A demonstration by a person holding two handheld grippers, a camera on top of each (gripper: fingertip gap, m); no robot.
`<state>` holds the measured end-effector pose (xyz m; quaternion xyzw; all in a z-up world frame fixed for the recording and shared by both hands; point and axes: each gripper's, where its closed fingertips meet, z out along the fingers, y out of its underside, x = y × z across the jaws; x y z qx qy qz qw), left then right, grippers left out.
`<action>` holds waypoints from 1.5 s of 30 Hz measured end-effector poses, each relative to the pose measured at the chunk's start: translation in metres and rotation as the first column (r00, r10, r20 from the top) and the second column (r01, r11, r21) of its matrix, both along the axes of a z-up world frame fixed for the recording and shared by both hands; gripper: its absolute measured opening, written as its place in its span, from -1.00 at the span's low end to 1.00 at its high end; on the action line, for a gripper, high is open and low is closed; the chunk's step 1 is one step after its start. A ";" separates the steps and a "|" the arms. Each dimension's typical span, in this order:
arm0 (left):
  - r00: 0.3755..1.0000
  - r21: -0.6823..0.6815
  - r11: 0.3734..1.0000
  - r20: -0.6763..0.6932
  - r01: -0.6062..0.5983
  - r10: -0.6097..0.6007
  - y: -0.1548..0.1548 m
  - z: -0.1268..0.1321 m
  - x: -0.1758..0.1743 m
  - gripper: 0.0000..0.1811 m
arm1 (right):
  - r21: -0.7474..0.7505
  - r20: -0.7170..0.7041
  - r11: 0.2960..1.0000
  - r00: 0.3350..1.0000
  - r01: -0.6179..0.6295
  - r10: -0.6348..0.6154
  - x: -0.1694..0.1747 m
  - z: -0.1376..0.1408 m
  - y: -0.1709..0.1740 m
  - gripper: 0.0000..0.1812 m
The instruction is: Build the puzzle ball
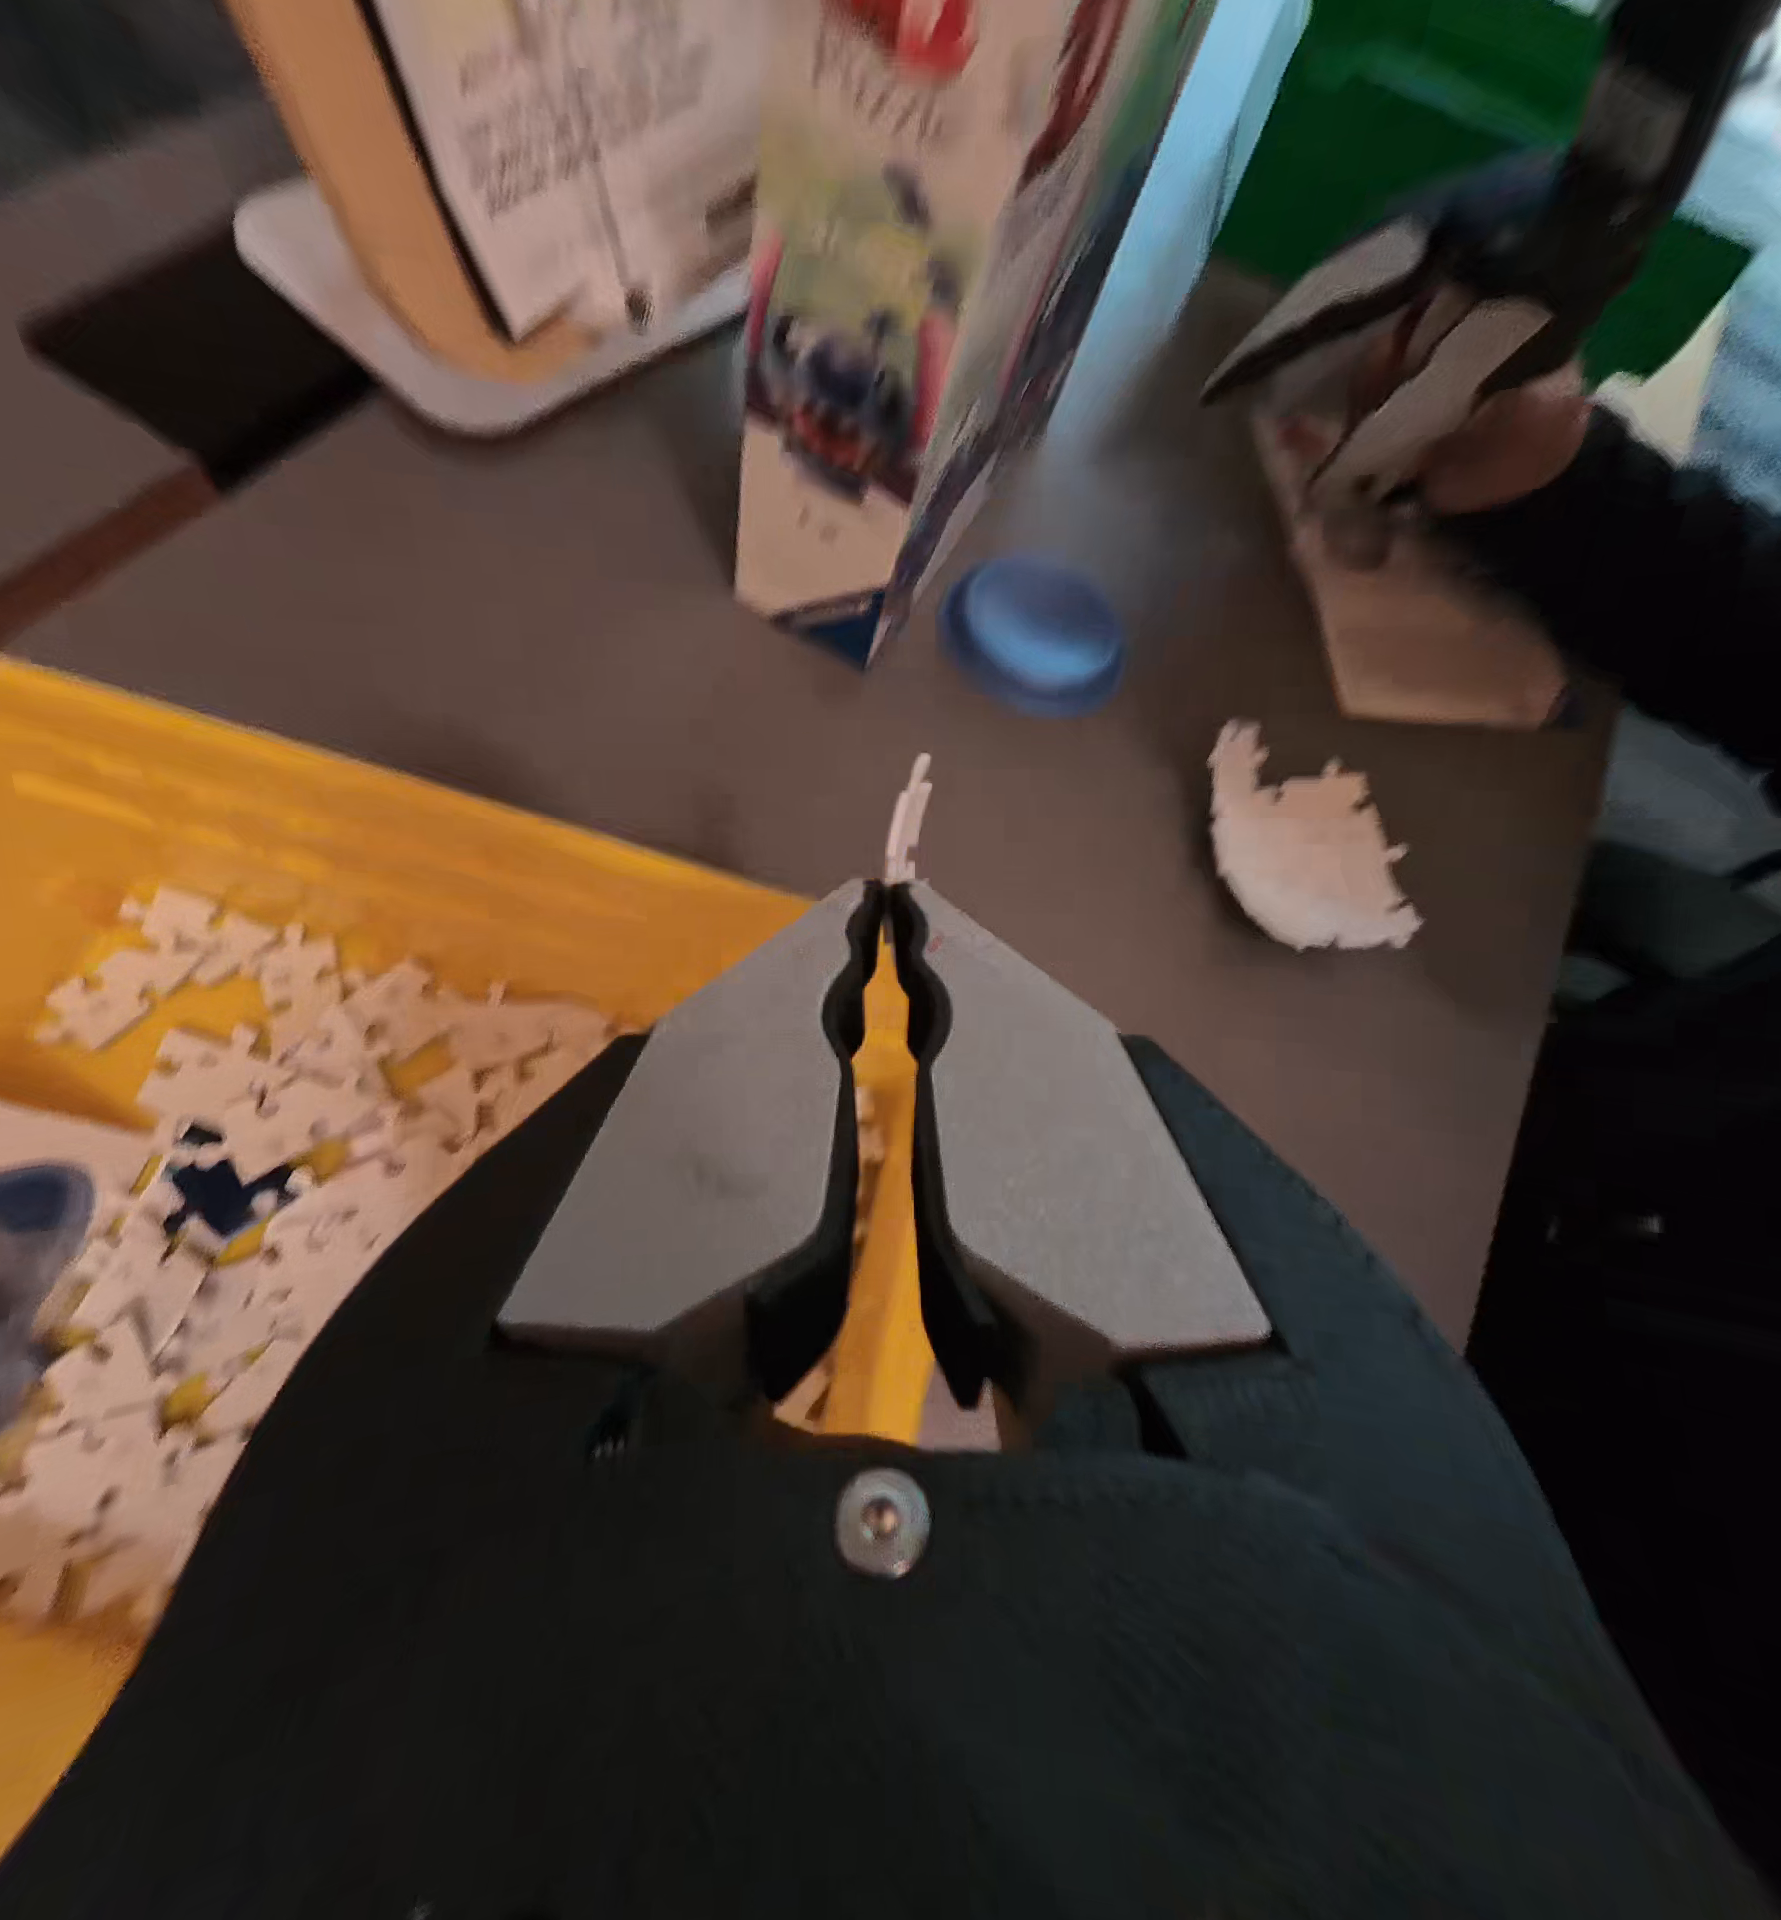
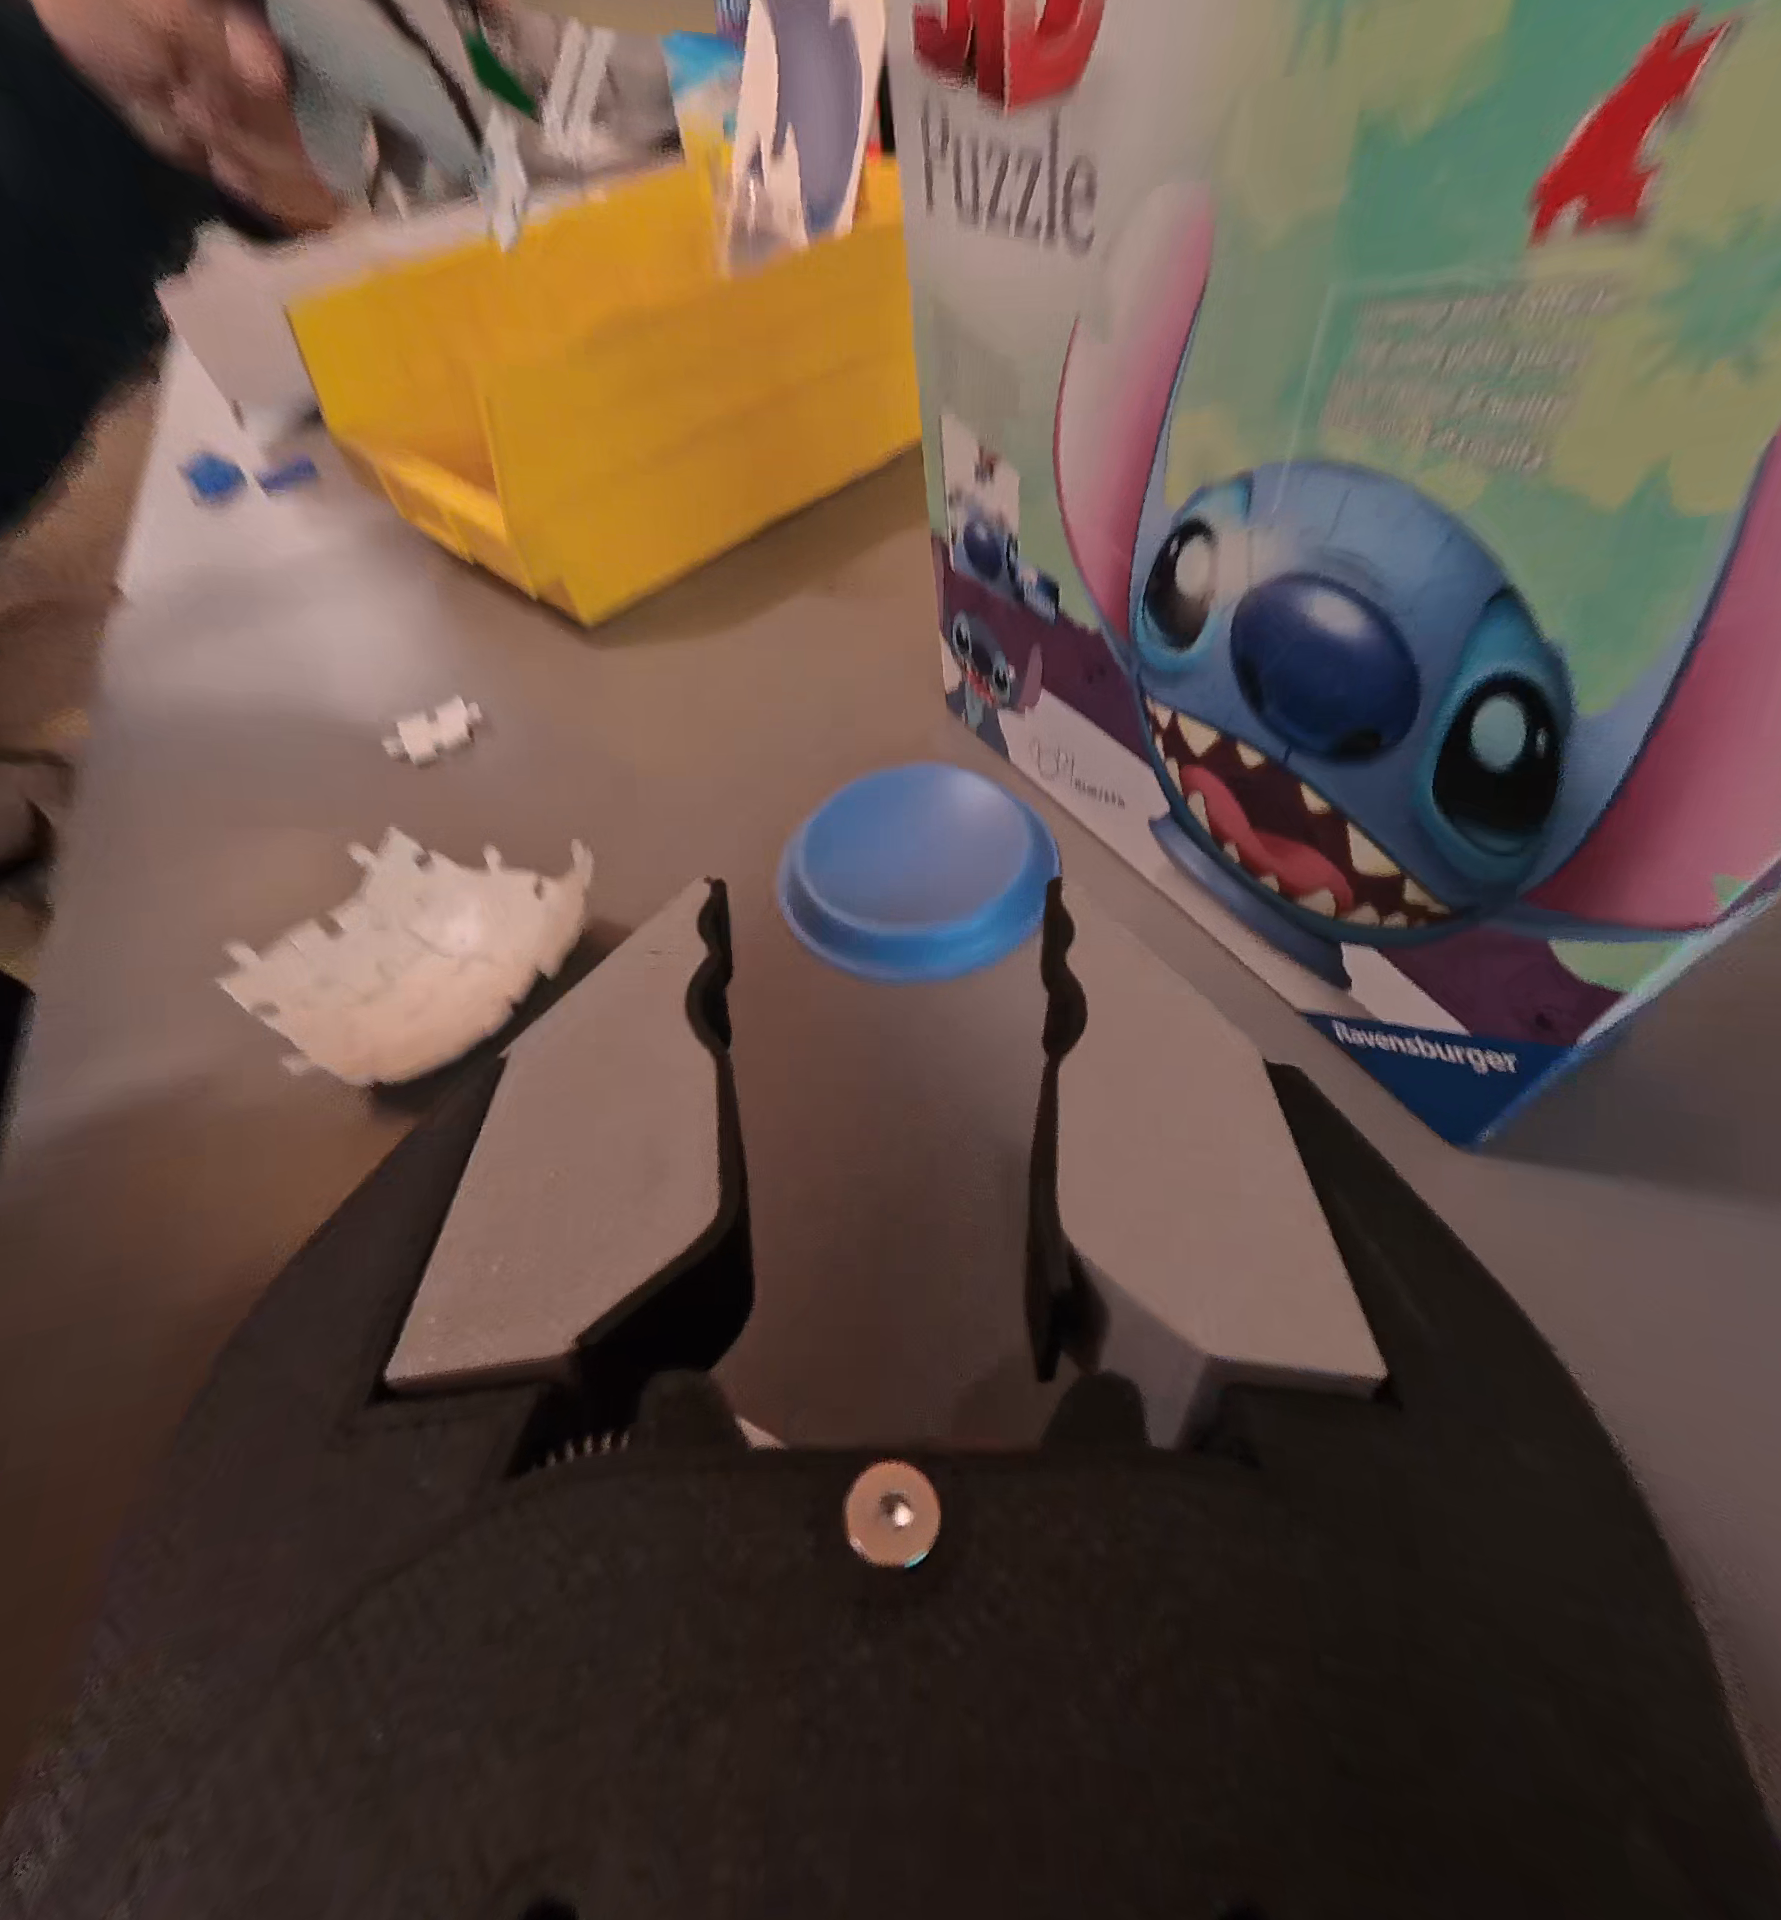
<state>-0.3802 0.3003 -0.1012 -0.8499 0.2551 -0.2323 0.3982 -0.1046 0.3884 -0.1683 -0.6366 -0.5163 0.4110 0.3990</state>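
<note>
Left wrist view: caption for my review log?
Left gripper pinches a white puzzle piece above the yellow bin.

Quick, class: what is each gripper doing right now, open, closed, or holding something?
Left gripper: closed on a white puzzle piece.
Right gripper: open, holding nothing, above the table near the blue stand.

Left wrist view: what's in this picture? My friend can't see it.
The left tongs pinch a white puzzle piece above a yellow bin of loose pieces. Beyond lie a curved white puzzle section, a blue stand and the puzzle box.
</note>
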 end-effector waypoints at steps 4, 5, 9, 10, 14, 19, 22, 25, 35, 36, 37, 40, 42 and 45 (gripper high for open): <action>0.986 0.164 0.986 0.160 0.013 -0.040 -0.010 0.032 0.064 -1.00 | -0.121 -0.183 0.988 0.981 -0.093 0.070 -0.018 0.047 -0.027 -0.51; 0.980 0.191 0.981 0.190 0.019 -0.056 -0.013 0.035 0.081 -1.00 | -0.151 -0.220 0.981 0.972 -0.120 0.085 -0.024 0.057 -0.035 -0.51; 0.947 0.243 0.969 0.298 0.043 -0.117 -0.021 0.032 0.141 -1.00 | -0.195 -0.306 0.940 0.928 -0.280 0.212 -0.050 0.086 -0.076 -0.46; 0.939 0.244 0.968 0.319 0.051 -0.130 -0.021 0.029 0.152 -1.00 | -0.190 -0.304 0.937 0.925 -0.293 0.228 -0.055 0.087 -0.083 -0.46; 0.912 0.192 0.978 0.380 0.084 -0.153 -0.018 0.012 0.180 -1.00 | -0.178 -0.294 0.926 0.917 -0.332 0.272 -0.069 0.088 -0.097 -0.50; 0.901 0.152 0.981 0.398 0.121 -0.173 -0.013 -0.004 0.201 -1.00 | -0.242 -0.277 0.903 0.917 -0.355 0.286 -0.072 0.076 -0.097 -0.58; 0.891 0.141 0.981 0.416 0.136 -0.183 -0.008 -0.006 0.208 -1.00 | -0.258 -0.260 0.893 0.917 -0.368 0.303 -0.070 0.067 -0.097 -0.91; 0.891 0.122 0.980 0.413 0.154 -0.191 -0.003 -0.012 0.213 -1.00 | -0.256 -0.224 0.907 0.933 -0.335 0.281 -0.068 0.057 -0.092 -1.00; 0.964 -0.165 0.961 0.183 0.222 -0.192 0.005 -0.090 0.198 -0.64 | -0.340 -0.090 0.916 0.977 -0.212 0.193 -0.049 0.024 -0.063 -1.00; 0.963 -0.204 0.949 0.171 0.242 -0.209 0.002 -0.099 0.200 -0.63 | -0.346 -0.075 0.917 0.980 -0.201 0.186 -0.046 0.022 -0.061 -1.00; 0.961 -0.234 0.937 0.160 0.261 -0.227 0.000 -0.106 0.203 -0.63 | -0.351 -0.064 0.916 0.981 -0.192 0.181 -0.044 0.020 -0.060 -1.00; 0.945 -0.310 0.893 0.137 0.326 -0.298 -0.011 -0.124 0.212 -0.63 | -0.365 -0.045 0.913 0.983 -0.181 0.177 -0.041 0.015 -0.058 -1.00; 0.935 -0.335 0.873 0.152 0.355 -0.322 -0.015 -0.129 0.218 -0.65 | -0.373 -0.038 0.910 0.983 -0.181 0.179 -0.040 0.012 -0.059 -1.00; 0.929 -0.332 0.868 0.172 0.368 -0.328 -0.014 -0.130 0.220 -0.90 | -0.390 -0.019 0.904 0.982 -0.178 0.186 -0.039 0.005 -0.060 -1.00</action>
